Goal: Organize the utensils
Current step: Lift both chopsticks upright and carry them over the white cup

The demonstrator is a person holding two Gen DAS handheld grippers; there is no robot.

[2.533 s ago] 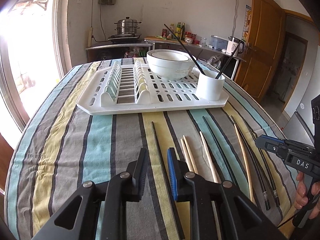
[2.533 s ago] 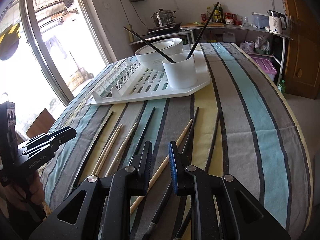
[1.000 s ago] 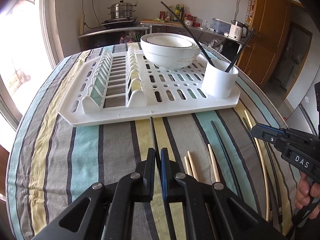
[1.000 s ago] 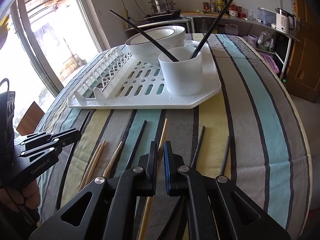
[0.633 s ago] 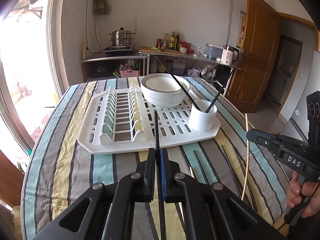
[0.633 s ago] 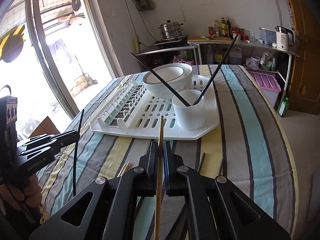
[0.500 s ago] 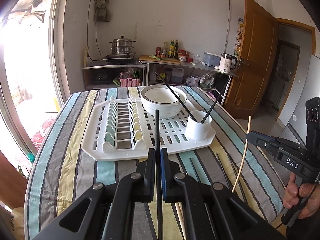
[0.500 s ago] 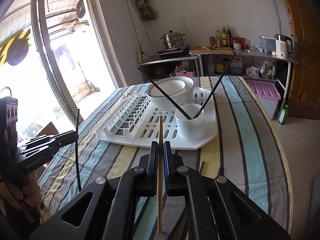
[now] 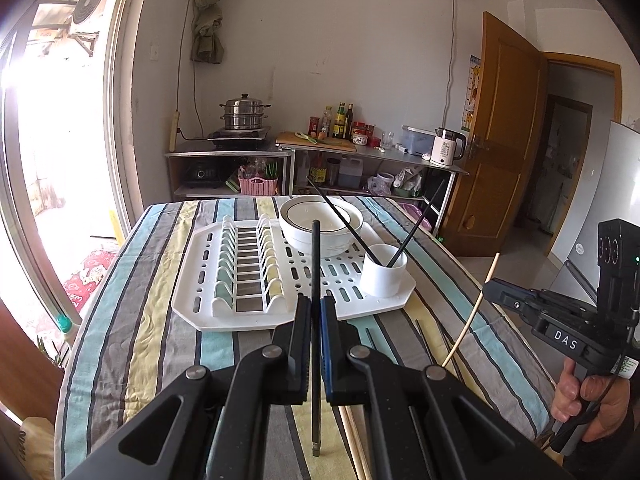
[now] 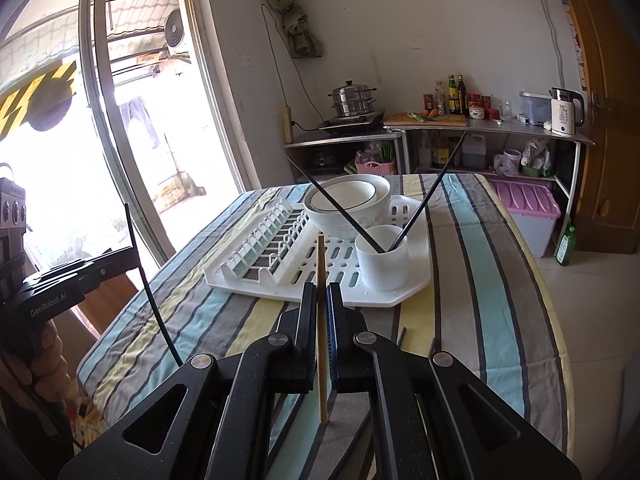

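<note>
We pinch one black chopstick [image 9: 315,264] in the left gripper [image 9: 315,312], its jaws pressed tight on the shaft, and one pale wooden chopstick [image 10: 321,280] in the right gripper [image 10: 321,300], clamped the same way. Both sticks stand nearly upright above the striped tablecloth [image 9: 152,344], probably so each can drop end-first into the white cup [image 9: 383,276]. That cup sits on the right of the far drying rack [image 9: 200,280] and already holds two dark chopsticks [image 9: 416,220].

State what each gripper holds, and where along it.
Left gripper: black chopstick, gripped near its middle. Right gripper: wooden chopstick, gripped near its middle.
</note>
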